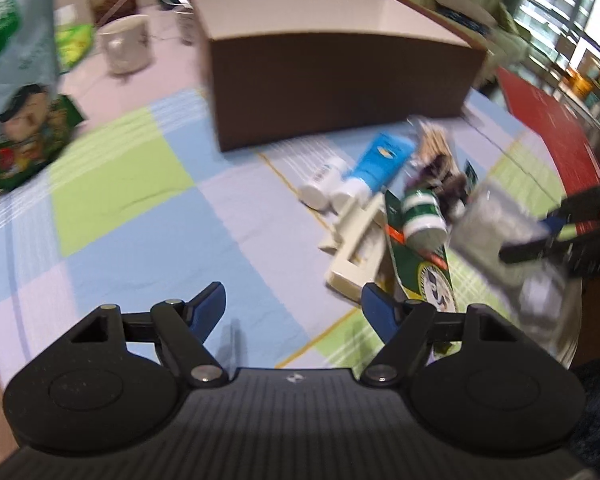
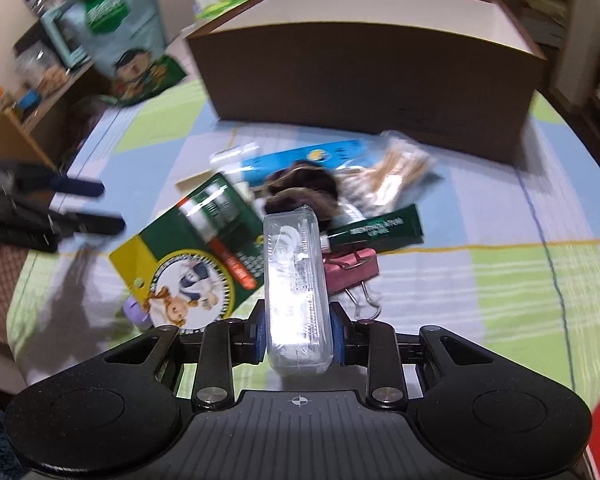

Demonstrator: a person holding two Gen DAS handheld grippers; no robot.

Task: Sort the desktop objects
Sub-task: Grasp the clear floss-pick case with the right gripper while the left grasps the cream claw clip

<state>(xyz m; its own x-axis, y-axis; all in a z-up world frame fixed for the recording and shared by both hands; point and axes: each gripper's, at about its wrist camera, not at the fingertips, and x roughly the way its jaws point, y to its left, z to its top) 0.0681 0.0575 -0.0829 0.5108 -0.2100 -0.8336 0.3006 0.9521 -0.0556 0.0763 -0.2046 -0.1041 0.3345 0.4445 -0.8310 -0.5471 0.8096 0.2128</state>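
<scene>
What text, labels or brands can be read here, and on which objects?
Green box: white lettering, seen upside down, seems to begin "MENTHOLATUM"; the rest is blurred.
Green card: print too blurred to read.
Pouch: white lettering on its green band, unreadable.
Blue tube: only a logo, illegible.
Clear pack in the right gripper: print unreadable.

Clear plastic packet (image 2: 298,288) clamped lengthwise, raised above near clutter: green card (image 2: 192,256), blue tube (image 2: 300,160), pink binder clip (image 2: 350,268); brown box (image 2: 360,80) far.

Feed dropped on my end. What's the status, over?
Right gripper shut on clear plastic packet, lifted over the pile. Left gripper open, empty. Brown box ahead, open top. Pink binder clip below; path looks clear.
</scene>
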